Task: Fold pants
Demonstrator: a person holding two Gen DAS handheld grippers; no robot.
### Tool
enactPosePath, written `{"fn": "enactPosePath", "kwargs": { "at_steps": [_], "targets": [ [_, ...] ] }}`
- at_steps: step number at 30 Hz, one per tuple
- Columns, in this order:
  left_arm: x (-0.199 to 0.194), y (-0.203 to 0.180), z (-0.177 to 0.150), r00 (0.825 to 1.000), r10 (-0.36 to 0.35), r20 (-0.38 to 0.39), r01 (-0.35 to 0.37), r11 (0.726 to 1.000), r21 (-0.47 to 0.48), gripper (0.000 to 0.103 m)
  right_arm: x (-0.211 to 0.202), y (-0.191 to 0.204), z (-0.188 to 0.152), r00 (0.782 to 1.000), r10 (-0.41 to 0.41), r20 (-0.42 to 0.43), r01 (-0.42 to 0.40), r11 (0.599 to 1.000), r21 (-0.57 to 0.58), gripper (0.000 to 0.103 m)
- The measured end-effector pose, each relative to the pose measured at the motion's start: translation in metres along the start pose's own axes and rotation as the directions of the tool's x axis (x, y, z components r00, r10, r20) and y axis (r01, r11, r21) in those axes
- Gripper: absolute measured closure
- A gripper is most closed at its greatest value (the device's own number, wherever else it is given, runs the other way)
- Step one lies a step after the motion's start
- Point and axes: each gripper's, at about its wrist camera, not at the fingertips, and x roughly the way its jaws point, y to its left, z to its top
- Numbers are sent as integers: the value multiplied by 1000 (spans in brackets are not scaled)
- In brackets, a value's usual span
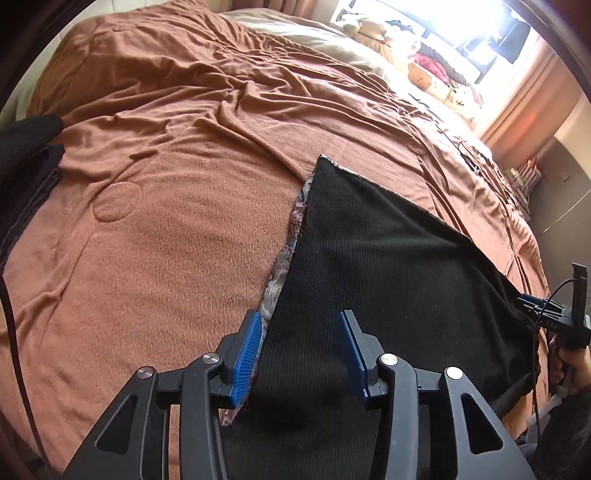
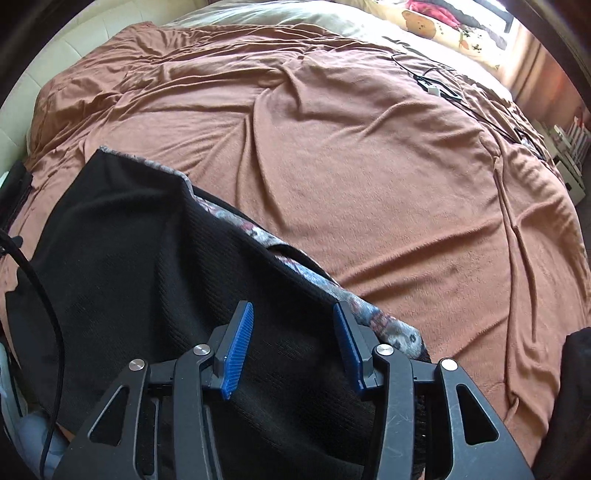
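light: daylight, window (image 1: 480,33) blown out | focus: sharp | edges: fisheye-bent, dark vignette

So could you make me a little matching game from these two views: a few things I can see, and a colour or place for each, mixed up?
Things:
1. pants
2. blanket
3. left gripper finger pads
4. cable

Descriptions:
A. blue, ribbed
B. rust-brown, wrinkled, covering the bed
C. black outside, with a patterned grey edge showing
D. thin and dark, lying on the far right part of the bed

Pairs: 1-C, 2-B, 3-A, 4-D
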Motion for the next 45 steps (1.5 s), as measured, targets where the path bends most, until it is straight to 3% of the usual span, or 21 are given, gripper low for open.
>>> {"fn": "enactPosePath", "kwargs": {
  "at_steps": [6,12,20,23,29,35,44,45],
  "targets": [
    [-10,1,-24,1000,17,-11,-17,1000,-9,57,17,-12,-12,999,-28,-41,28,1000,-5,58],
    [-17,8,-48,1000,26,-16,-27,999,-37,57,23,-14,-13,999,-46,-19,46,999,7,58],
    [-29,24,-72,1000,26,-7,-26,994,-107,57,42,-19,-8,991,-131,1,131,990,45,59],
    [-40,29,-79,1000,9,19,-6,989,-148,57,40,-23,-5,977,-214,21,211,974,85,59],
    [-53,27,-91,995,-80,58,90,977,-195,57,16,-37,-14,985,-160,59,149,975,164,58],
    [-39,16,-106,986,-166,22,167,960,-225,57,-9,-39,-35,991,-89,97,69,979,194,57],
    [-21,9,-107,979,-200,31,201,941,-271,57,-41,-45,-85,993,-47,112,23,978,206,57],
    [-20,9,-107,979,-202,33,204,939,-276,62,-45,-46,-91,993,-41,113,16,976,216,57]
  ]
}}
